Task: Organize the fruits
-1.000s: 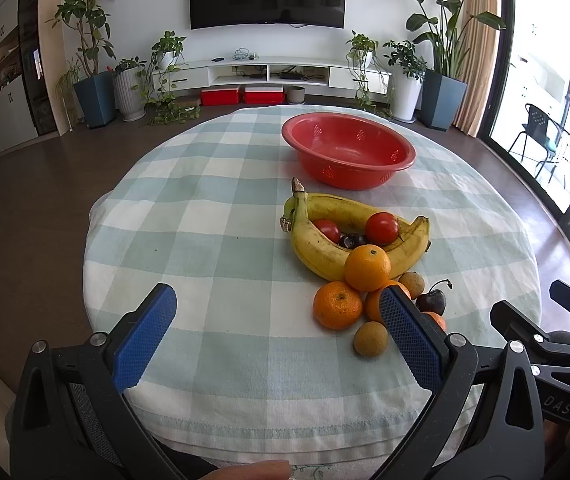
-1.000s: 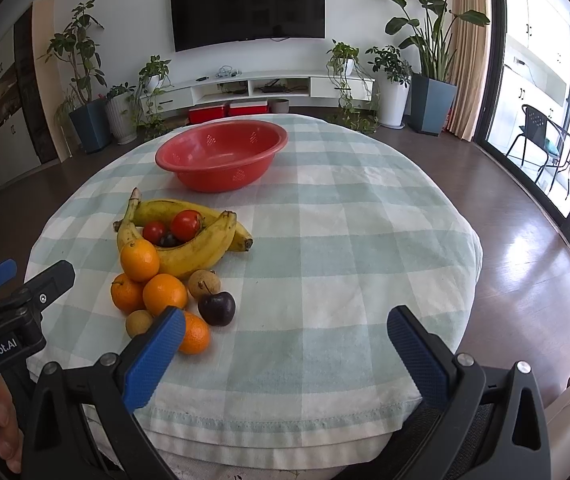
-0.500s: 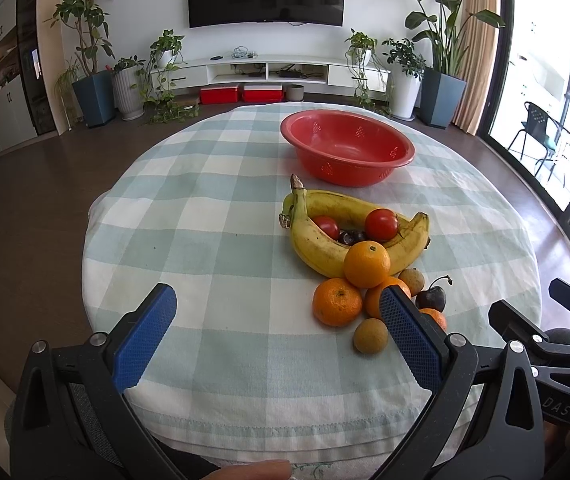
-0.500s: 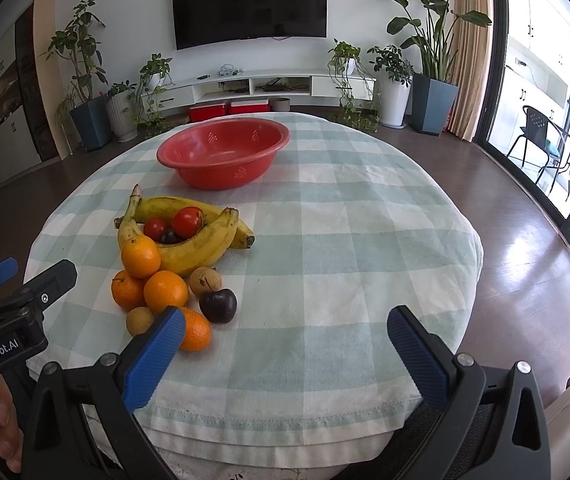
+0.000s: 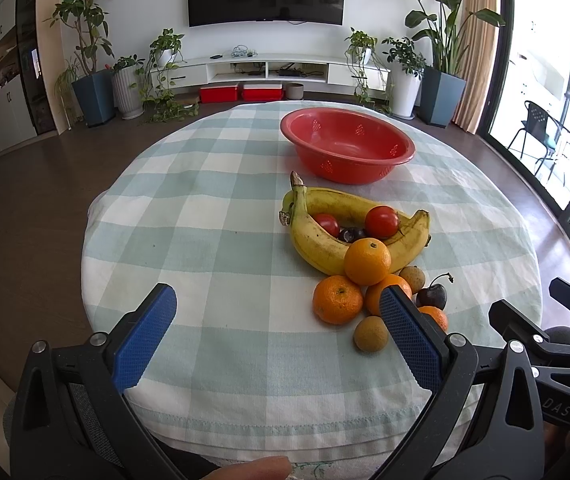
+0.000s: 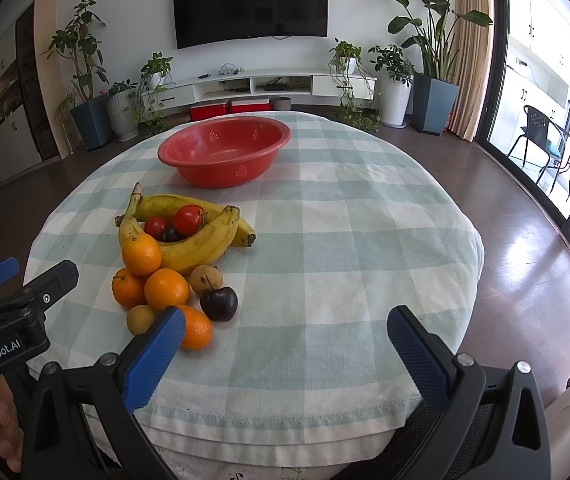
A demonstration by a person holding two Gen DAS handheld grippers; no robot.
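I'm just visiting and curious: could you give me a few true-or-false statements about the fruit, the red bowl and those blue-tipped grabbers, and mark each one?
1. The red bowl already holds fruit. False: nothing shows inside it.
2. Two tomatoes sit between the bananas. True.
3. The left hand-held gripper grips an orange. False: it is open and holds nothing.
4. The right hand-held gripper is open. True.
5. The dark plum lies on the checked tablecloth. True.
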